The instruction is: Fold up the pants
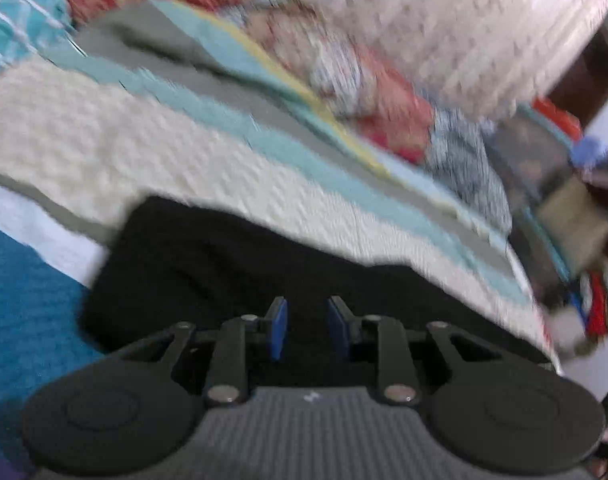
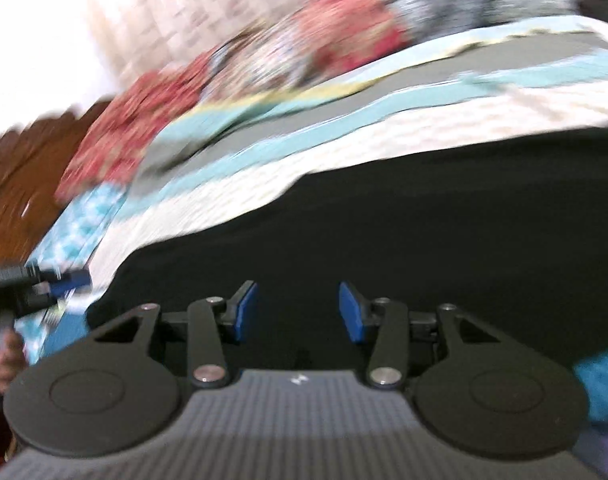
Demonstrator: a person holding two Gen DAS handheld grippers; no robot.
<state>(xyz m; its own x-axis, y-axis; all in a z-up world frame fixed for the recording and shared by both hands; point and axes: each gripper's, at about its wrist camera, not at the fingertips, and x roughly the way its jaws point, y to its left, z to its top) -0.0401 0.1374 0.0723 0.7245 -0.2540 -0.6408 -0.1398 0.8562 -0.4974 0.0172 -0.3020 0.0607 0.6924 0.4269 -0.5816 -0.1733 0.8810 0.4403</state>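
Observation:
The black pants (image 1: pixel 224 264) lie flat on a cream quilted bedspread (image 1: pixel 104 140) with teal and grey stripes. My left gripper (image 1: pixel 307 326) hovers over their near part, its blue pads (image 1: pixel 277 330) a small gap apart with nothing pinched between them. In the right wrist view the pants (image 2: pixel 424 232) fill the middle, and my right gripper (image 2: pixel 299 311) stands open above them, blue pads (image 2: pixel 246 312) well apart and empty. The left gripper's blue tip (image 2: pixel 64 282) and a hand (image 2: pixel 4 356) show at the far left edge, off the pants' end. Both views are motion-blurred.
Red patterned pillows (image 1: pixel 384 100) and a grey-white cloth (image 1: pixel 464 160) line the bed's far side. A teal checked cloth (image 1: pixel 16 24) lies at one corner. A blue fabric (image 1: pixel 24 320) sits beside the pants. Clutter (image 1: pixel 576 220) lies past the bed's end. A brown wooden surface (image 2: pixel 24 168) is beyond.

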